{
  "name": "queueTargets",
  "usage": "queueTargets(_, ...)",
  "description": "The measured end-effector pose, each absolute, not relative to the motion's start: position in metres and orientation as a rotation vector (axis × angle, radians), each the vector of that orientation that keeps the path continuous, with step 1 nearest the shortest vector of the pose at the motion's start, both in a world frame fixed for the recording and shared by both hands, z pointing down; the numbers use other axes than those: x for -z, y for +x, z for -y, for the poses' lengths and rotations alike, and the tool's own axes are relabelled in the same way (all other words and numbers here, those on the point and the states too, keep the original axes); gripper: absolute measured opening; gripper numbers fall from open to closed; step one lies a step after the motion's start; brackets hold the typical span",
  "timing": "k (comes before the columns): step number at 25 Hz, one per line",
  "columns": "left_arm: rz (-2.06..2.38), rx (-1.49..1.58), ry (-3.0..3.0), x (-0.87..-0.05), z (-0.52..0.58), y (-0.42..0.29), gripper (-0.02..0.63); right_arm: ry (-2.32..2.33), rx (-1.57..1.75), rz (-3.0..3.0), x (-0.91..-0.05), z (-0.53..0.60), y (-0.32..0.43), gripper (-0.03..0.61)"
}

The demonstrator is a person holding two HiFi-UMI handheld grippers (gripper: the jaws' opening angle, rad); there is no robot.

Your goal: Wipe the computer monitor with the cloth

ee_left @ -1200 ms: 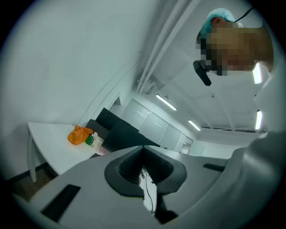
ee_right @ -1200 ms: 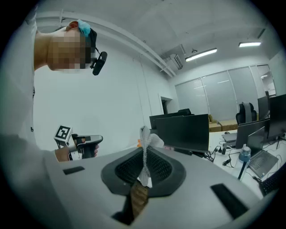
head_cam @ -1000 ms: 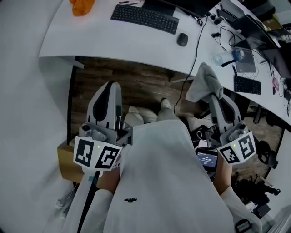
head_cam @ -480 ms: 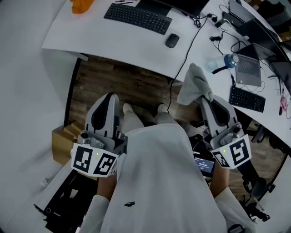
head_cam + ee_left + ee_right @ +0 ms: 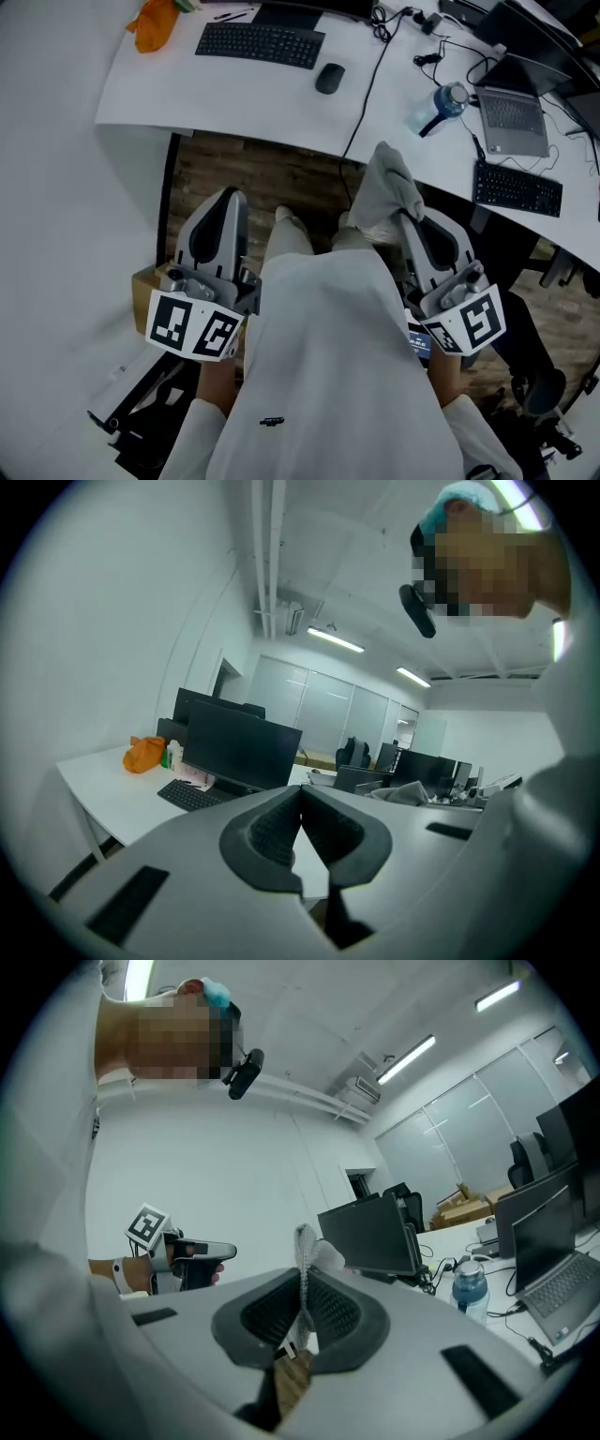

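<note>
- Cloth (image 5: 386, 187): a pale grey rag, pinched at its lower end by the right gripper (image 5: 398, 223), whose jaws are clamped on it. In the head view it stands up in a loose peak above the jaws, over the wood floor (image 5: 253, 178), just short of the desk edge.
- Only the right gripper view shows the grip itself: a thin fold of cloth is squeezed flat between the two dark pads and rises above them.
- Left gripper (image 5: 225, 199): held low on the person's left, well apart from the cloth. Its own view shows the jaws pressed together with nothing between them.
- Monitor (image 5: 242, 748): a dark, upright screen at the back of the white desk (image 5: 225, 89), well apart from both grippers.
- The head view catches only a dark sliver of the monitor at its top edge. The left gripper view shows the full panel, with a keyboard (image 5: 192, 796) in front of it and an orange bundle (image 5: 142, 755) to its left.
- A mouse (image 5: 329, 78) lies just right of the keyboard.
- A blue-capped water bottle (image 5: 441, 105) stands near a laptop (image 5: 511, 112). Whether it holds liquid cannot be told.
- A cardboard box (image 5: 150, 279) sits on the floor beside the left gripper, its contents hidden.
</note>
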State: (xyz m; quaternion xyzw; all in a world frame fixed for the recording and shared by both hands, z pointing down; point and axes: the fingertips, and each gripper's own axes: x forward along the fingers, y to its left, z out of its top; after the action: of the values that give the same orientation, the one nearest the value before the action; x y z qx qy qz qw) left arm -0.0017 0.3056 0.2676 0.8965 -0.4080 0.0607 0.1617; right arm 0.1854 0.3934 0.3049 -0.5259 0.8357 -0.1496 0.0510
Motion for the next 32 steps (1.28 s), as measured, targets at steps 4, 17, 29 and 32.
queueTargets(4, 1.141, -0.218, 2.588, -0.268, -0.296, 0.013, 0.02, -1.62, 0.503, -2.51, -0.313, -0.387, 0.197, 0.025)
queueTargets(17, 0.902, -0.197, 2.606, -0.285, -0.17, 0.018, 0.02, -1.78, 0.492, -2.488, -0.305, -0.272, 0.169, 0.025)
queueTargets(29, 0.825, -0.07, 2.622, -0.26, -0.032, -0.041, 0.02, -1.904, 0.382, -2.522, -0.276, -0.131, 0.112, 0.025)
queueTargets(32, 0.8, -0.034, 2.614, -0.254, -0.009, -0.053, 0.02, -1.956, 0.343, -2.518, -0.267, -0.104, 0.108, 0.025)
